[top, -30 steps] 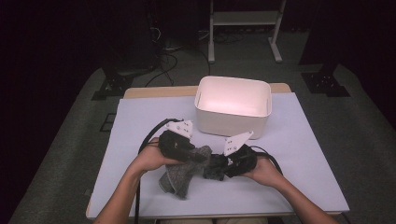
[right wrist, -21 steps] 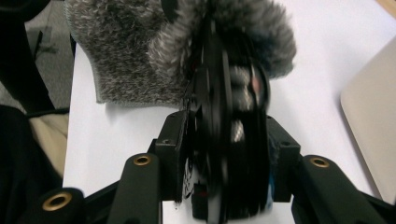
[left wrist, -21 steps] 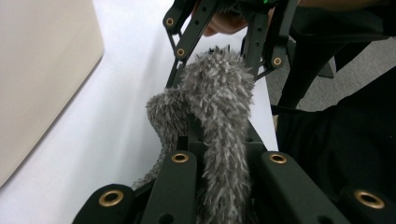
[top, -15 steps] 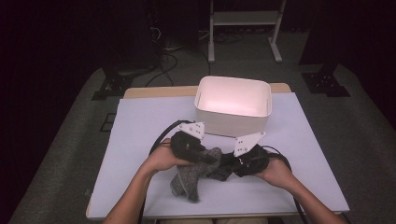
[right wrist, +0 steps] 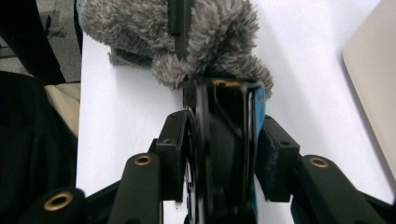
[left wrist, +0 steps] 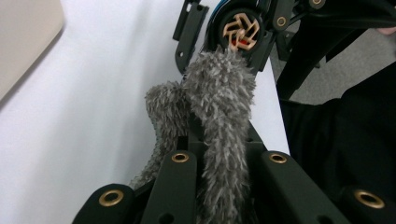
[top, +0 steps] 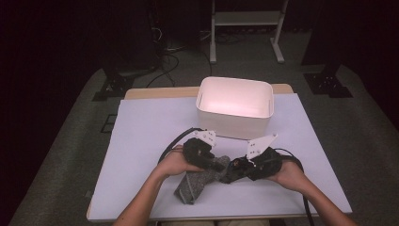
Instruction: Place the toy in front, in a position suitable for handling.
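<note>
Shifted rightward, grey sock (top: 196,182) stays clamped in left hand-held gripper (top: 217,165).

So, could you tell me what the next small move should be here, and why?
Probably lift the left gripper slightly: its jaws are clamped on the grey fuzzy cloth, whose other end lies on the table, and the white bin stands open just behind.

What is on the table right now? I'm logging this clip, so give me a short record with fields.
Left gripper: shut on grey fuzzy cloth
Right gripper: jaws closed around a black object, kind unclear
Bin: white, beyond both grippers, apart from them
Surface: white table cover
</note>
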{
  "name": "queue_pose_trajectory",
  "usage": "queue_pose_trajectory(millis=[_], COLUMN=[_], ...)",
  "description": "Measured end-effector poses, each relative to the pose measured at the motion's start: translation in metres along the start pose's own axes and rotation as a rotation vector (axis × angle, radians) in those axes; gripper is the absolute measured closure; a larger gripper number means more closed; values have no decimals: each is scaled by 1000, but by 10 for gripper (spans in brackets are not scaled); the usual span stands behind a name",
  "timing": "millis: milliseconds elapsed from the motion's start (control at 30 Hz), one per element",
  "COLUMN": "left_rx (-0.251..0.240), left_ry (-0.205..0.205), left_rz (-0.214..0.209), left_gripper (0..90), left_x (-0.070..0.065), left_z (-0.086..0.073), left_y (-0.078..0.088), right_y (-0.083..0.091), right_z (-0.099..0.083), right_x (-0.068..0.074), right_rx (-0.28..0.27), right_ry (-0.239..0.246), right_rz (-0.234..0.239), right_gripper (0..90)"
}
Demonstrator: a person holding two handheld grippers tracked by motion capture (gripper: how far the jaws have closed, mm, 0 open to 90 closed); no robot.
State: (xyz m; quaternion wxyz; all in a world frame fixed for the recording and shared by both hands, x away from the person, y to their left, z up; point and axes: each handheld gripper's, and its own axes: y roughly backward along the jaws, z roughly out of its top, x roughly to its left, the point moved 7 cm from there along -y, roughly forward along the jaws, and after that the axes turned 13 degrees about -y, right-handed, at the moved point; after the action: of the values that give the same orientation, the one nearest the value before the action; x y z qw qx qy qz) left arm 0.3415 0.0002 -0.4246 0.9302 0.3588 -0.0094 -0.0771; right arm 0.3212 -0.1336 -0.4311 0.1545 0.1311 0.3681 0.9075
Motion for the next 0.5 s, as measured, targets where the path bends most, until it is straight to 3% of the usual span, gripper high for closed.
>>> queue_pose_trajectory(millis=[500], left_rx=[39], left_ry=[-16], left_rz=[6], left_gripper=[817], left_x=[2], left_z=[1], left_y=[-13], right_y=[10], right_z=[-26], right_x=[-5], right_rx=[32], right_ry=[-21], right_rz=[-1], right_gripper=[577])
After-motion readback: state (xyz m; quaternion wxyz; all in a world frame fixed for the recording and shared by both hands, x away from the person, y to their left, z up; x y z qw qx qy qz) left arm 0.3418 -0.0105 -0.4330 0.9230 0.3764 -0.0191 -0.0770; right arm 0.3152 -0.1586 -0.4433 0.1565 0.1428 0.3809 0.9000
